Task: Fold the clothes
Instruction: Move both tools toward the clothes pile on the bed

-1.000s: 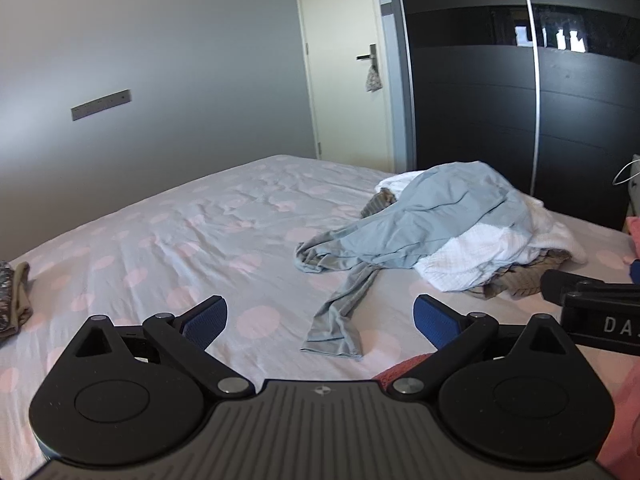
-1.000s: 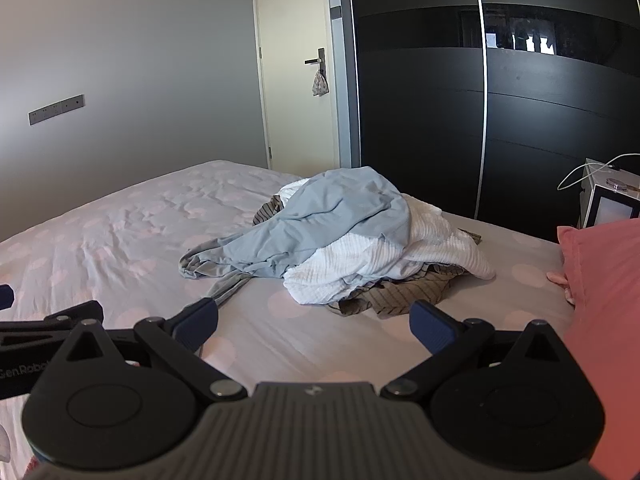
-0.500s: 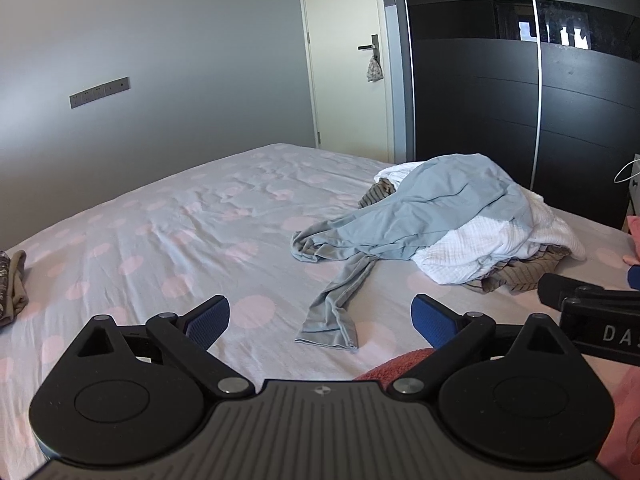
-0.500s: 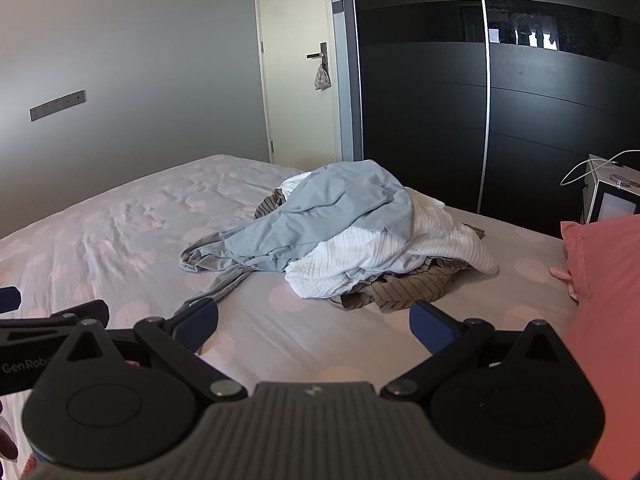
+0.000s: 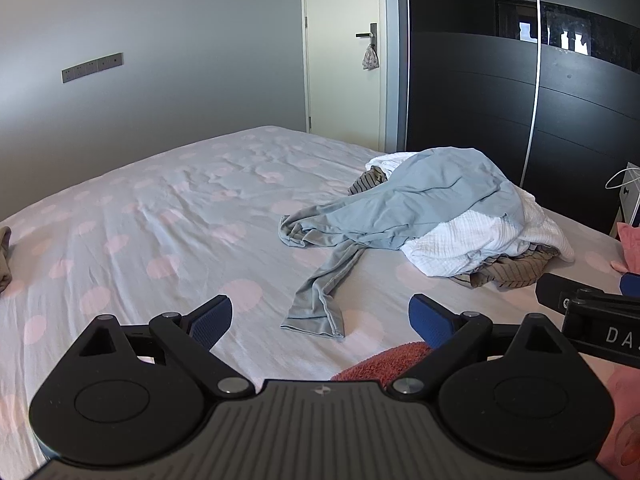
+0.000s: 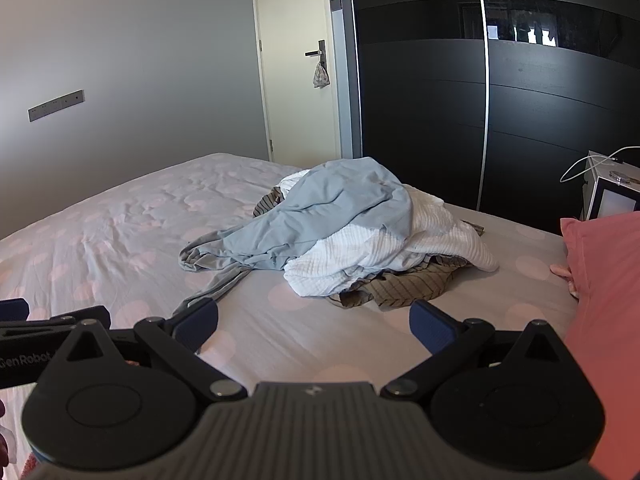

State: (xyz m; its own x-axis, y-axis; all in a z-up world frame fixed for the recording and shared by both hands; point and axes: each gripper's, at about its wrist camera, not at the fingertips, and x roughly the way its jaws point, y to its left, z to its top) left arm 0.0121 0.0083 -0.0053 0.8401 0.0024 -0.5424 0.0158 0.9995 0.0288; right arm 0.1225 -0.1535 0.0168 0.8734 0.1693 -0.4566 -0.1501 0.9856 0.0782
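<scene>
Clothes are lying in a rumpled heap (image 5: 448,216) on the far right part of the bed with the pale sheet dotted in pink (image 5: 160,220), a soft light-blue garment (image 6: 320,216) draping over a white waffle-textured one (image 6: 400,256) and a brown striped piece (image 6: 400,284) peeking out beneath. One blue sleeve or leg (image 5: 324,292) is trailing toward the near edge. Both claws are hovering low over the sheet, the left claw (image 5: 320,314) and the right claw (image 6: 314,322) each standing wide apart and holding nothing. Nothing seems folded yet; the person appears to be approaching the pile to pick a first piece. The next move is likely calling for pinching the blue garment at two points and drawing it clear onto the bare sheet beside the heap.
</scene>
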